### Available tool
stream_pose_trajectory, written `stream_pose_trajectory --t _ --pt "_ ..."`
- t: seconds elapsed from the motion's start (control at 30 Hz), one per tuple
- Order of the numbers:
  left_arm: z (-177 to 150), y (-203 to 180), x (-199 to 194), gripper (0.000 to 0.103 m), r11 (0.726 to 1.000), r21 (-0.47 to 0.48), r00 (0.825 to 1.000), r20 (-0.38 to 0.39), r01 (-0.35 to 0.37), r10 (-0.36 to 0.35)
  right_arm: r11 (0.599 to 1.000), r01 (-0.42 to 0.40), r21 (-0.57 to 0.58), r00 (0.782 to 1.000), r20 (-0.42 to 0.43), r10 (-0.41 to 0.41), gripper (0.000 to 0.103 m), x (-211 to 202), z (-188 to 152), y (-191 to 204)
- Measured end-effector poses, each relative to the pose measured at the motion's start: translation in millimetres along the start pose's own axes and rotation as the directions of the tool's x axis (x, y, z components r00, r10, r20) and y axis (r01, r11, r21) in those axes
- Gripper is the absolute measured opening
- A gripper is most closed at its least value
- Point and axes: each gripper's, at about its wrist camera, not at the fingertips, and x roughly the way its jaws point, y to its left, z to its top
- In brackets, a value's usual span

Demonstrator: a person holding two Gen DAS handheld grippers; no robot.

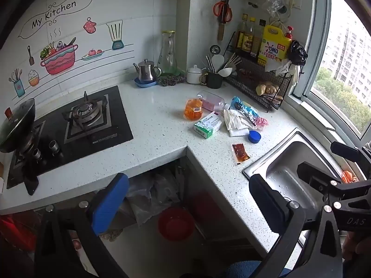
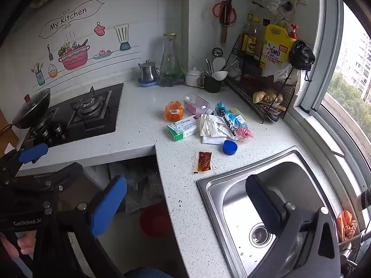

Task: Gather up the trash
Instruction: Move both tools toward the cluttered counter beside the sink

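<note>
Left gripper [image 1: 189, 199]: we hold it back from the counter's inner corner, jaws wide apart and empty; its body reads "DAS".
Right gripper [image 2: 185, 202]: we hold it over the sink's near edge, jaws likewise spread with nothing between them; "GenRobot.AI" is printed on the tool seen at the left of this view.
Sink [image 2: 209, 186]: bare steel, drain open, just beside the nearest trash.
Sauce packet [image 2: 204, 161]: lies flat and alone on the counter [image 2: 180, 199], well apart from both grippers; we judge it oily, so it could slip from the pads or smear the stone.
Blue cap [image 2: 229, 147]: low and round, just behind the packet; a pinch off centre could send it rolling toward the sink.
Main trash pile: crumpled white tissue [image 2: 212, 125], green-and-white box [image 2: 183, 128] with print too small for us to read, blue and pink wrappers [image 2: 234, 118], an orange net bag [image 2: 174, 111], and a clear bottle [image 2: 197, 104] on its side.
Risk in the pile: pieces overlap, so lifting one may drag others; the bottle may roll.
Wire rack [image 2: 262, 92]: behind the pile, holding a yellow "OMO" jug [image 2: 276, 46].
Wall [image 1: 139, 7]: a sticker reads "My Kitchen".
</note>
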Motion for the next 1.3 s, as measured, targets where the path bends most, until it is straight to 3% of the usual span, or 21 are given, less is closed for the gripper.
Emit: stream_pose_trajectory --t 0.27,1.3 --pt "2.1 -3.9 6.2 0.103 1.000 -0.001 0.999 -0.040 0.023 -0.023 1.000 0.006 -0.001 1.000 -0.005 -0.006 0.103 1.0 0.4 -2.8" --pt "-2.0 -2.5 1.8 0.103 0.999 -0.017 0.997 -0.064 0.050 -0.051 1.000 -0.008 0.012 1.000 -0.011 0.008 0.103 -3.7 -7.8 -3.4"
